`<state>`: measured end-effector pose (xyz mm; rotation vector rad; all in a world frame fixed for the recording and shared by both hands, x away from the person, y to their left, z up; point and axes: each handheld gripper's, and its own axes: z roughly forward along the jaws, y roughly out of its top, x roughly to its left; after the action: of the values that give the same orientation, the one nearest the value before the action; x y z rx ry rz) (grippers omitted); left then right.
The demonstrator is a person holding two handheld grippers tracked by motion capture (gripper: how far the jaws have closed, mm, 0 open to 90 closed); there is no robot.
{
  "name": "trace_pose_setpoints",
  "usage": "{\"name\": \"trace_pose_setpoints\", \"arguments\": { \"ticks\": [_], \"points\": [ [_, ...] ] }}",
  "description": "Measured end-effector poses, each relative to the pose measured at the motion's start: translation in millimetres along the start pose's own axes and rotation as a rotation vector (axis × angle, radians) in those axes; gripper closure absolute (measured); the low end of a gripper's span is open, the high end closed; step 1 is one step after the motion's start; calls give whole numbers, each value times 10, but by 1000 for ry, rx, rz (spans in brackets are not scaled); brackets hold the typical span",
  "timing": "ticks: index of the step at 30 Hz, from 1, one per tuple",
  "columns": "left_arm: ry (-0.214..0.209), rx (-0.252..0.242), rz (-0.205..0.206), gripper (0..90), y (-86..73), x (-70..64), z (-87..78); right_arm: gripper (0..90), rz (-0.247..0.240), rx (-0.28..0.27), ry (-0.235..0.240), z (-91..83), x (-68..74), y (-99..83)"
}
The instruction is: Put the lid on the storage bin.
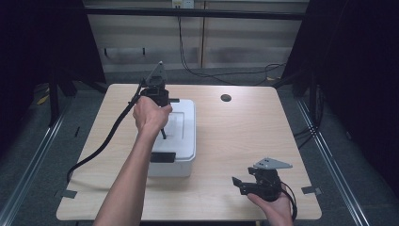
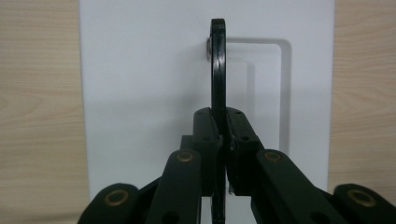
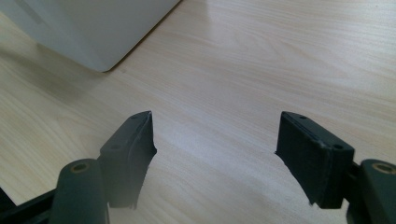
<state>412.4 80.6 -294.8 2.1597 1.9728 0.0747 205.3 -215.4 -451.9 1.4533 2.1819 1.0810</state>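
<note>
A white plastic box (image 1: 183,141) with a lid stands left of centre on the wooden table (image 1: 235,136). A thin black handle (image 2: 217,60) stands upright from a recess in the lid (image 2: 140,84). My left gripper (image 2: 219,119) is shut on this handle from above; in the high view the left gripper (image 1: 163,133) hangs over the lid's middle. My right gripper (image 1: 236,183) is held low near the table's front right, open, pointing left. In its own view the right gripper (image 3: 215,135) has nothing but bare wood between its fingers, and the box corner (image 3: 93,32) lies farther off.
A black latch (image 1: 163,157) sits on the box's near edge and another (image 1: 174,100) at its far edge. A round hole (image 1: 226,98) is in the table's far side. Cables (image 1: 226,73) trail on the floor behind. Tape pieces (image 1: 310,190) mark the front corners.
</note>
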Motion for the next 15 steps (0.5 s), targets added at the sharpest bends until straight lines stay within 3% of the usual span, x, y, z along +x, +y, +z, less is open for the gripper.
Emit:
{"name": "trace_pose_setpoints", "arguments": {
  "ticks": [8,10,14,15],
  "points": [
    [5,-5,23,814,12,29,16,271,0,6,1,10,-1,0],
    [4,-1,59,779,19,26,18,271,-1,6,1,11,0,-1],
    [8,-22,80,669,24,50,5,270,-2,8,4,17,1,-2],
    [4,-22,107,637,33,71,-8,269,2,10,3,16,1,0]
  ]
}}
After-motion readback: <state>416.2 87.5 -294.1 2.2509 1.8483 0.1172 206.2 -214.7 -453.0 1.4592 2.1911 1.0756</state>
